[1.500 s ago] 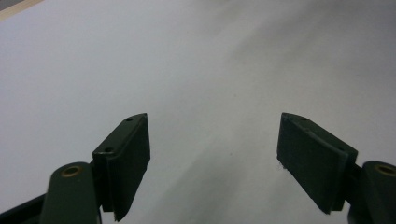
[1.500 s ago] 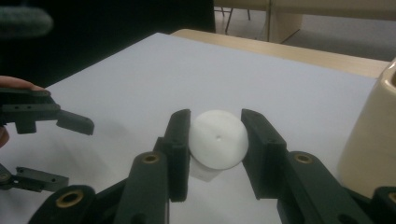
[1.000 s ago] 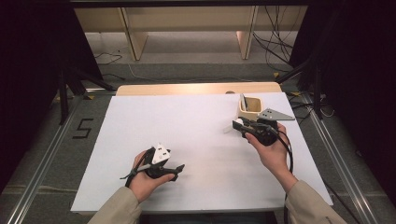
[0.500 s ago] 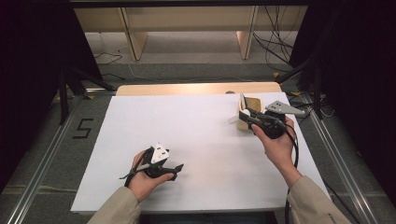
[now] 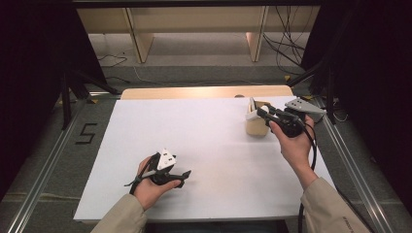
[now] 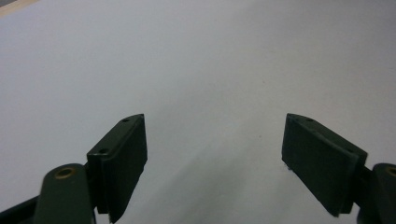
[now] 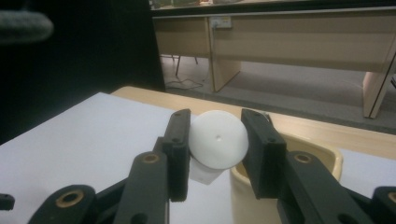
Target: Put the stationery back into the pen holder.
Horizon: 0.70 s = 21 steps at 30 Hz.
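Observation:
My right gripper (image 7: 215,140) is shut on a white round object (image 7: 218,139), its jaws pressing both sides of it. This white object (image 5: 252,110) is held just above the rim of a cream cup (image 5: 256,125) at the table's right rear, and my right gripper (image 5: 265,112) reaches it from the right. The cream cup (image 7: 303,154) sits just behind and below the right jaw. My left gripper (image 5: 180,175) rests on the white table (image 5: 204,141) near the front left, open. In the left gripper view its jaws (image 6: 212,158) stand wide apart over bare white surface.
A strip of wooden tabletop (image 5: 204,92) runs along the far edge of the white sheet. Beyond it stand wooden desk legs (image 5: 138,39) and loose cables (image 5: 286,43) on the floor. Metal rails (image 5: 43,165) flank both sides of the table.
My right gripper has moved away from me and to the right, up to the cream cup, carrying the white object with it. The left gripper has stayed in place.

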Motion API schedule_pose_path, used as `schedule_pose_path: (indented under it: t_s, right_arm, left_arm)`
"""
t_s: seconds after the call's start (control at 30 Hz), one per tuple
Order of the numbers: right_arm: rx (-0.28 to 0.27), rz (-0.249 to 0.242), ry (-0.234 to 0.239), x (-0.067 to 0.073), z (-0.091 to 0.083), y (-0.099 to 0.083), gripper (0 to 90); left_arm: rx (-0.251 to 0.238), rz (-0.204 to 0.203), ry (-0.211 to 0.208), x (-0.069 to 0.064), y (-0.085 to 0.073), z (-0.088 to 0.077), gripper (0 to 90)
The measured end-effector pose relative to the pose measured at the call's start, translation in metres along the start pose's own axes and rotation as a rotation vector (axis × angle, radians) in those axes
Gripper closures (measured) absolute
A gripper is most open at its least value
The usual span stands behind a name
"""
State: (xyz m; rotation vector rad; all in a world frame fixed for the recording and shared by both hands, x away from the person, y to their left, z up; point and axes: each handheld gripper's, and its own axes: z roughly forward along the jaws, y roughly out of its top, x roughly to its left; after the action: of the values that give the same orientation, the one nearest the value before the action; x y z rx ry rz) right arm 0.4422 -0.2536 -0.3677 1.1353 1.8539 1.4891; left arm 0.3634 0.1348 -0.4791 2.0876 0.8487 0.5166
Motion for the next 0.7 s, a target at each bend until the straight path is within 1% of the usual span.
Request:
schedule_pose_path:
  t_s: [0.2,0.37,0.57,0.7]
  right_arm:
    - [-0.015,0.003,-0.042,-0.008,0.0,0.006,65.2]
    - [-0.016,-0.007,-0.094,-0.014,0.003,0.009,65.2]
    - [0.007,-0.016,-0.143,-0.02,0.008,0.008,65.1]
    - [0.029,-0.037,-0.169,-0.022,0.012,0.006,65.1]
  left_arm:
    - [-0.001,-0.001,-0.001,0.0,0.0,0.0,22.3]
    - [0.001,-0.005,-0.003,0.0,0.0,0.0,22.3]
    - [0.001,0.0,-0.002,0.0,0.0,0.0,22.3]
    - [-0.001,-0.004,-0.003,-0.001,0.0,0.001,22.3]
